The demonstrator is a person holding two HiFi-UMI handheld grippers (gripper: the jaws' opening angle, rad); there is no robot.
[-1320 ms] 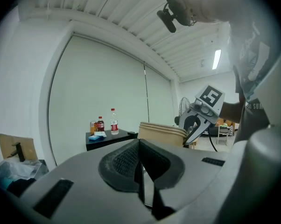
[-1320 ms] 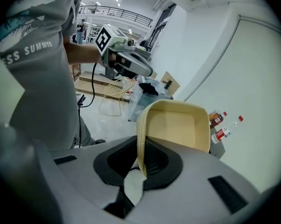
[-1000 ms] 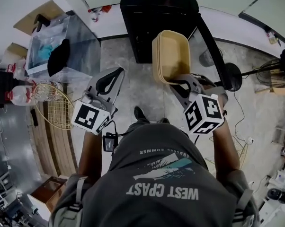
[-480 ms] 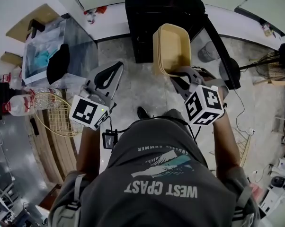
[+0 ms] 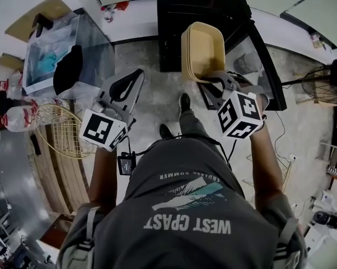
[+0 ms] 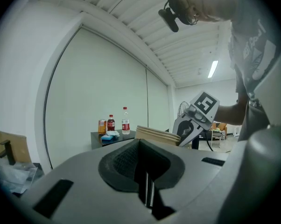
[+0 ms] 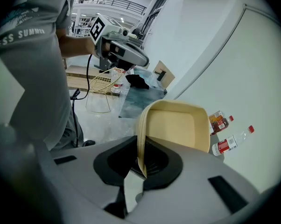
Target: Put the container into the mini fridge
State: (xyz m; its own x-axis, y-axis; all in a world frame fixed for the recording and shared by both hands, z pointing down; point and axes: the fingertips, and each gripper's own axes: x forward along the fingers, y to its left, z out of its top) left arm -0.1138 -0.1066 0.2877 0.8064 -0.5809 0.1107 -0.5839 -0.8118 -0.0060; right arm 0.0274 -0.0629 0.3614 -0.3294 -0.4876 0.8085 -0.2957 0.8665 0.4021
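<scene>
A tan rectangular container (image 5: 203,48) hangs tilted on its side in front of the black mini fridge (image 5: 197,13), whose glass door (image 5: 257,66) stands open to the right. My right gripper (image 5: 216,84) is shut on the container's rim; in the right gripper view the rim (image 7: 141,139) runs down between the pads, at my right gripper (image 7: 140,166). My left gripper (image 5: 125,91) is off to the left over the floor, shut with nothing in it, only a thin slit showing at my left gripper (image 6: 148,190). From there the container (image 6: 157,134) shows side on.
Bottles and a can (image 6: 113,124) stand on the fridge top. A clear plastic box (image 5: 62,52) with a dark item sits at left, with a wire basket (image 5: 59,129) and a bottle (image 5: 12,116) beside it. A fan (image 5: 325,77) and cables lie at right.
The person has stepped toward the fridge, one foot coming forward. Both grippers and the container have moved closer to the open fridge; the grip is unchanged.
</scene>
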